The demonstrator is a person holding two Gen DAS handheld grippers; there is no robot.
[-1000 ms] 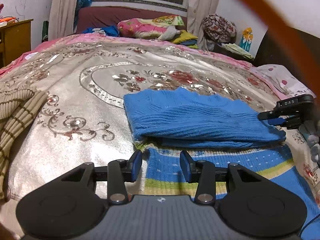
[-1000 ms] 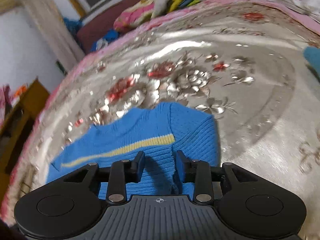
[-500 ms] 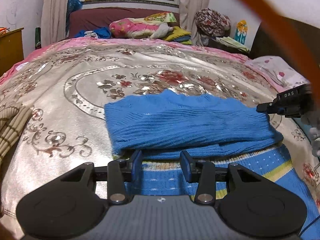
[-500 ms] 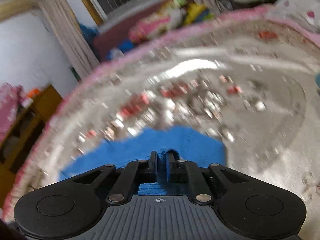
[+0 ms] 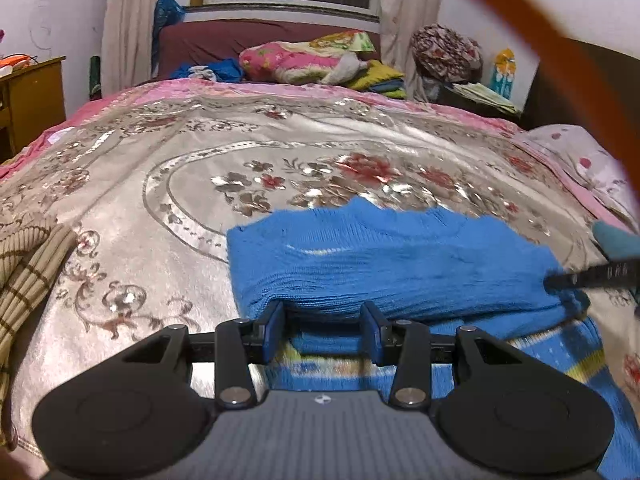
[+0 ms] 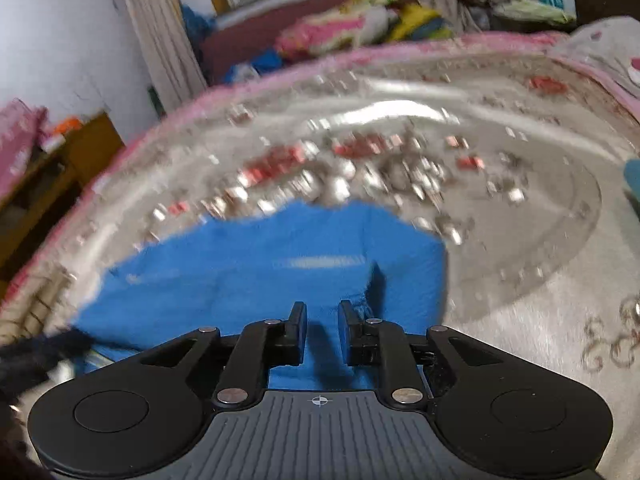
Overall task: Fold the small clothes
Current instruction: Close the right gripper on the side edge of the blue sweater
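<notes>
A small blue knitted sweater point(image 5: 384, 264) with yellow and white patterned bands lies on the bed, its upper part folded over the lower. It also shows in the right wrist view point(image 6: 260, 276), blurred by motion. My left gripper point(image 5: 324, 330) is open, its jaws level with the near left edge of the fold, nothing between them. My right gripper point(image 6: 322, 330) is open a little, just above the sweater's right part, holding nothing. The right gripper's tip point(image 5: 588, 278) also shows in the left wrist view at the sweater's right edge.
The bed has a shiny floral cover point(image 5: 200, 184). A tan striped garment point(image 5: 24, 280) lies at its left edge. Pillows and piled clothes point(image 5: 312, 60) sit at the far end. A wooden cabinet point(image 5: 32, 92) stands to the left.
The right gripper closed on the sweater half a second ago and has now opened and let go. The left gripper has moved forward to the fold's edge, staying open.
</notes>
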